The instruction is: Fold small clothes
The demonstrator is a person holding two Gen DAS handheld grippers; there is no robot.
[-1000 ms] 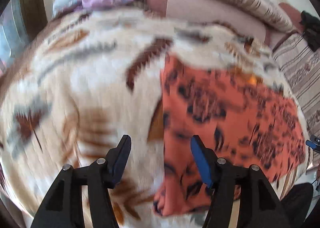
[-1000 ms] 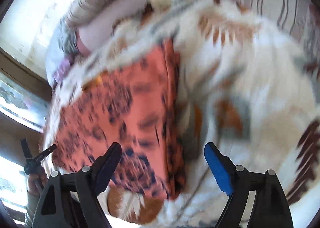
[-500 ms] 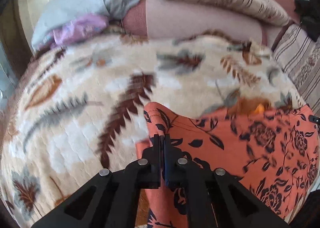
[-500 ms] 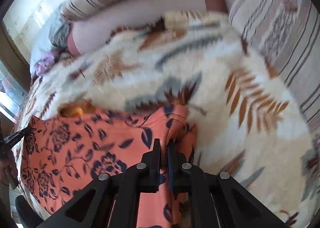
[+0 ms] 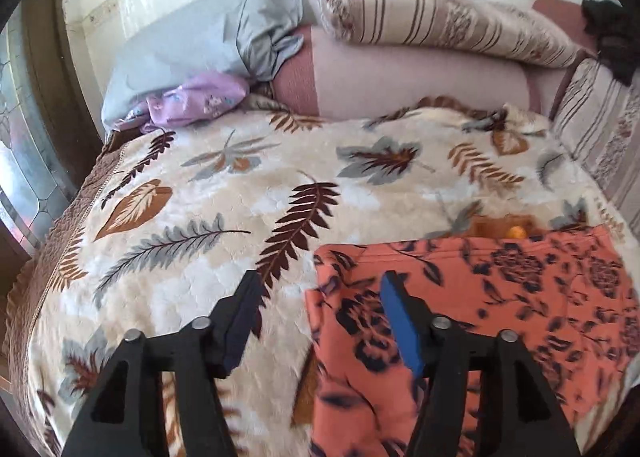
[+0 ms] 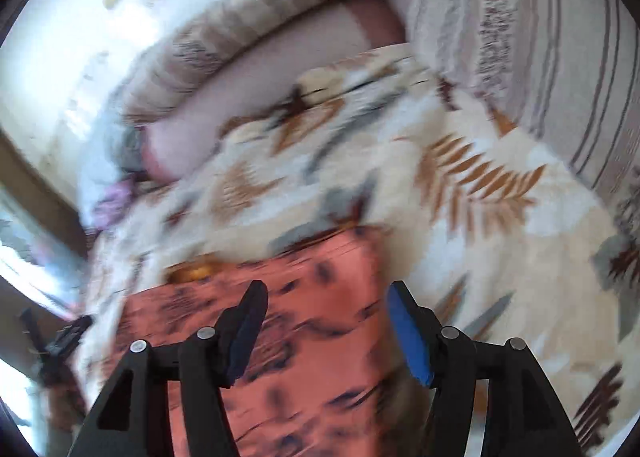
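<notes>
- The left gripper (image 5: pixel 320 321) angled down over the orange floral garment (image 5: pixel 480 305), jaws just opened, holding nothing.
- The right gripper (image 6: pixel 324 329) angled likewise, just opened, empty.

One orange floral garment (image 5: pixel 500 297) lies on one leaf-patterned blanket (image 5: pixel 240 197) covering the bed. Two grippers show, one per view: the left gripper (image 5: pixel 320 321) and the right gripper (image 6: pixel 324 325), each with two fingers, so four fingers in all. At the head of the bed sit one grey pillow (image 5: pixel 192 41), one striped pillow (image 5: pixel 440 17), one pink bolster (image 5: pixel 400 85) and one lilac cloth (image 5: pixel 196 97).
</notes>
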